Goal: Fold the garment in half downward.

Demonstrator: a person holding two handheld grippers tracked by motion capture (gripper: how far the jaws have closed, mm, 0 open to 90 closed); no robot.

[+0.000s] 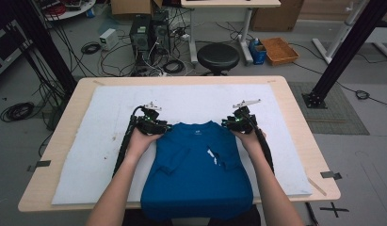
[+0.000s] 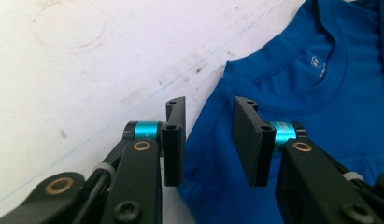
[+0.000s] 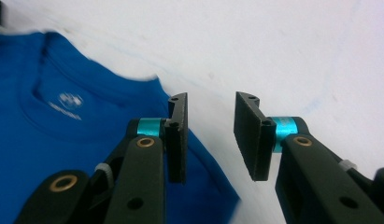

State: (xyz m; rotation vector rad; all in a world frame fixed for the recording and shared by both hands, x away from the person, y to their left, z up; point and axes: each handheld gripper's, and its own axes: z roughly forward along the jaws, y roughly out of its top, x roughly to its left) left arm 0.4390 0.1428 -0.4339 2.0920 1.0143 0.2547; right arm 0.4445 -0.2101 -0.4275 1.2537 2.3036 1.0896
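The blue T-shirt [image 1: 198, 169] lies flat on the white foam pad [image 1: 101, 136] that covers the wooden table [image 1: 294, 103], collar pointing away from the person and hem hanging over the near edge; both sleeves are folded in across the chest, and a small white tag [image 1: 213, 154] shows near the middle. At its left shoulder sits the left gripper [image 1: 156, 126], held in the person's left hand [image 1: 143, 139]; in the left gripper view [image 2: 208, 140] the two black jaws stand apart with a clear gap, nothing clamped between them, the shirt's shoulder edge lying under and beyond the gap, and the collar [image 2: 320, 88] with its small printed logo off to the right. At the right shoulder sits the right gripper [image 1: 238, 123], in the right hand [image 1: 250, 139]; in the right gripper view [image 3: 209, 140] its jaws are likewise apart and empty, over bare pad just beside the shirt's shoulder corner, the blue cloth [image 3: 54, 140] spreading away to the left.
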